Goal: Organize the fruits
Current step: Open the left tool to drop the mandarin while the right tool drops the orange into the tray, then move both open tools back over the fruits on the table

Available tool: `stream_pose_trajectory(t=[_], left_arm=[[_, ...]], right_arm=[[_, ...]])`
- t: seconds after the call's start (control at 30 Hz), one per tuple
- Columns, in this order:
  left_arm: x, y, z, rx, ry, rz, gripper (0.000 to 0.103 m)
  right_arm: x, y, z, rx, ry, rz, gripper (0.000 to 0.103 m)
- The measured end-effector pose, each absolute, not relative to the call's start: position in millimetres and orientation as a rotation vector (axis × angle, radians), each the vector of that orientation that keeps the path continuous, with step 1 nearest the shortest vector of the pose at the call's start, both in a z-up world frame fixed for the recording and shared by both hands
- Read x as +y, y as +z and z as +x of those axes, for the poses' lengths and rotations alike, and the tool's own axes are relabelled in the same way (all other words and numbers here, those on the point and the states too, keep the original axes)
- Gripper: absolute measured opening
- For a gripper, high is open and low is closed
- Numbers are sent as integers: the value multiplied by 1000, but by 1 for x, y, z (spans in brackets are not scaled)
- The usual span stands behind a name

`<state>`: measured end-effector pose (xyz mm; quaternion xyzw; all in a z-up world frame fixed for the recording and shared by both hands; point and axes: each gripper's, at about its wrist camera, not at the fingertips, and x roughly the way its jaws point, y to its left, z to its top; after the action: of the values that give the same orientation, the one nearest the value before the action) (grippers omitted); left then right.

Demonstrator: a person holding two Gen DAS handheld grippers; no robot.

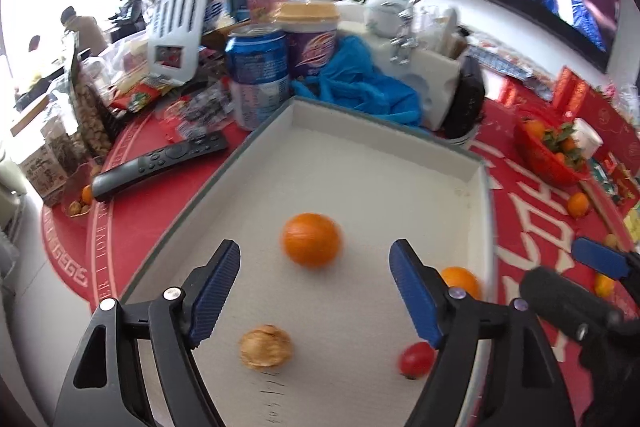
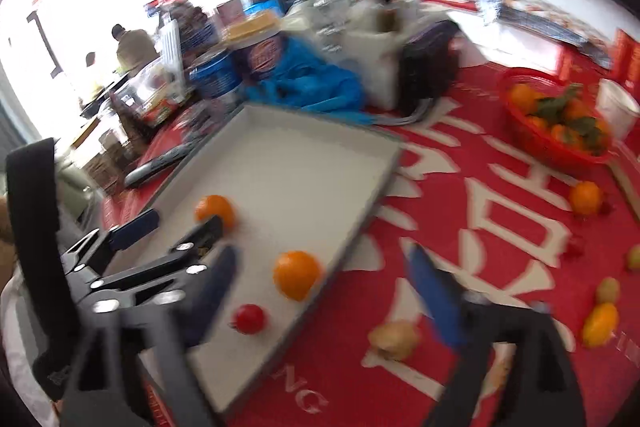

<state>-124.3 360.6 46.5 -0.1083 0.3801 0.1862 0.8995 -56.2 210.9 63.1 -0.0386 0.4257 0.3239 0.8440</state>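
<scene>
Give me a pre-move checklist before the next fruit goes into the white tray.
1. Left gripper open and empty: ok.
2. Right gripper open and empty: ok.
3. White tray has free floor; two oranges, a walnut and a red tomato lie inside: ok.
4. Loose walnut on the red mat, between the right fingers: ok.
5. Right view sharp enough to aim: not ok, blurred.
6. Grippers apart from each other: cannot tell.
</scene>
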Motion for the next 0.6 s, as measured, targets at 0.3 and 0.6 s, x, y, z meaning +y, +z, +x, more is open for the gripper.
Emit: stream_pose_trajectory(t=[0.3, 0.6], left_arm=[[293, 59, -127, 712, 170, -108, 80], [207, 41, -116, 767, -7, 95, 80]], right_arm=[[124, 72, -56, 833, 504, -9, 103], [35, 48, -52, 874, 298, 64, 103]])
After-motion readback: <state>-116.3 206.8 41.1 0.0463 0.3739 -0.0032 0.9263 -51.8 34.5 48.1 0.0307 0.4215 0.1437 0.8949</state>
